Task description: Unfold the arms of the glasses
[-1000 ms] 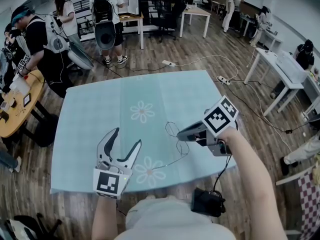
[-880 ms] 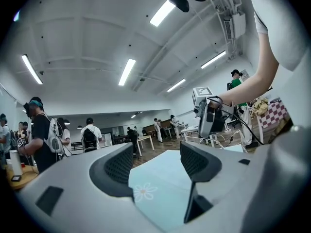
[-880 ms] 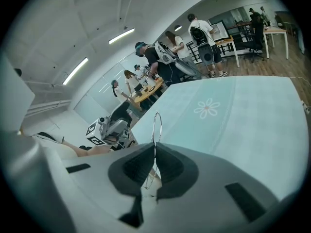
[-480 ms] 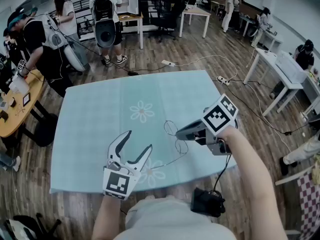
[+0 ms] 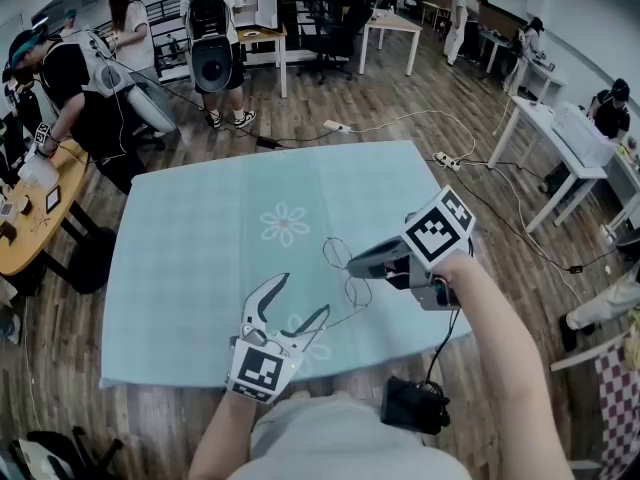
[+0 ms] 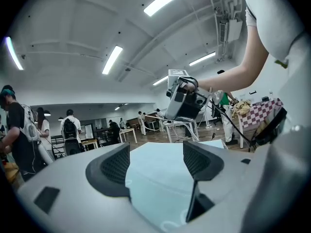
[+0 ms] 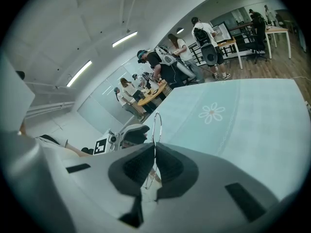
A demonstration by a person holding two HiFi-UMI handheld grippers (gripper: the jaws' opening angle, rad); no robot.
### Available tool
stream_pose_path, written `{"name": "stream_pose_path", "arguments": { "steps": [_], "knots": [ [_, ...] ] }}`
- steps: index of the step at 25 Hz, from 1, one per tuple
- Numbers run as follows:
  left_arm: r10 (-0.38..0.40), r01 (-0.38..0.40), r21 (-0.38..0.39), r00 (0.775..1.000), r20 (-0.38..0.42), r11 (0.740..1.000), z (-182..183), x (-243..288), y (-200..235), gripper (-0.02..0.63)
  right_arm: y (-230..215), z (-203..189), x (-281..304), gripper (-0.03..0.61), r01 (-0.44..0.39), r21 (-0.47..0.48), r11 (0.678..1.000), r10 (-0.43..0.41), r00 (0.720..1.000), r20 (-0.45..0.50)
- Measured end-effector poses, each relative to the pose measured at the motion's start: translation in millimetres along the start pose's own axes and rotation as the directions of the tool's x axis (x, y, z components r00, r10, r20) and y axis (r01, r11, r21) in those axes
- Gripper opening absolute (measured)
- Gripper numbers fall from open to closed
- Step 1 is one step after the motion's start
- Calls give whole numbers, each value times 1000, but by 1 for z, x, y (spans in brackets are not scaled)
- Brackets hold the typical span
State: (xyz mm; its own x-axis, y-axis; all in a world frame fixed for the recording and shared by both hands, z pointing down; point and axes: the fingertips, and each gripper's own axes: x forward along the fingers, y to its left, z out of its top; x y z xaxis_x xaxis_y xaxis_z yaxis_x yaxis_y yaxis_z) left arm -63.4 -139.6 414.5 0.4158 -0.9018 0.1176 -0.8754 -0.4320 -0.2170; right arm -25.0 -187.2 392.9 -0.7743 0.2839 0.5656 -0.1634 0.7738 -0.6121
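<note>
The right tool (image 5: 350, 265) was clamped on the glasses (image 5: 356, 291). It pinched the thin wire frame between the two round rims, as far as could be told, and held it over the table (image 5: 190, 238) near its front edge. The left tool (image 5: 303, 296) was empty; its jaws had just been opening wider, with only the pale flowered cloth showing between them.

The step in hand looked like the reach for an arm: one thin wire arm trailed from the frame toward the left tool's tips. Next, that tool would probably need to close on the arm and swing it outward about its hinge. That would call for a gentle hand, since the wire looked springy and easily bent.

The glasses were dark, round-rimmed and very slender, with clear lenses.
</note>
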Motion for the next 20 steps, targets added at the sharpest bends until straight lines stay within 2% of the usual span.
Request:
{"name": "stream_pose_path", "arguments": {
  "steps": [7, 11, 16, 20],
  "knots": [
    [-38, 38, -5, 999, -2, 999, 2, 8, -12, 386, 3, 4, 0, 14, -10, 7, 1000, 10, 1000, 20],
    [-55, 55, 0, 998, 13, 998, 7, 14, -22, 392, 3, 5, -1, 14, -17, 16, 1000, 17, 999, 37],
    [-80, 80, 44, 997, 3, 996, 8, 23, -40, 393, 4, 8, -1, 14, -25, 31, 999, 23, 998, 60],
    [-47, 49, 91, 999, -26, 995, 1, 29, -42, 391, 5, 8, 1, 14, -35, 39, 999, 33, 998, 59]
  ]
}}
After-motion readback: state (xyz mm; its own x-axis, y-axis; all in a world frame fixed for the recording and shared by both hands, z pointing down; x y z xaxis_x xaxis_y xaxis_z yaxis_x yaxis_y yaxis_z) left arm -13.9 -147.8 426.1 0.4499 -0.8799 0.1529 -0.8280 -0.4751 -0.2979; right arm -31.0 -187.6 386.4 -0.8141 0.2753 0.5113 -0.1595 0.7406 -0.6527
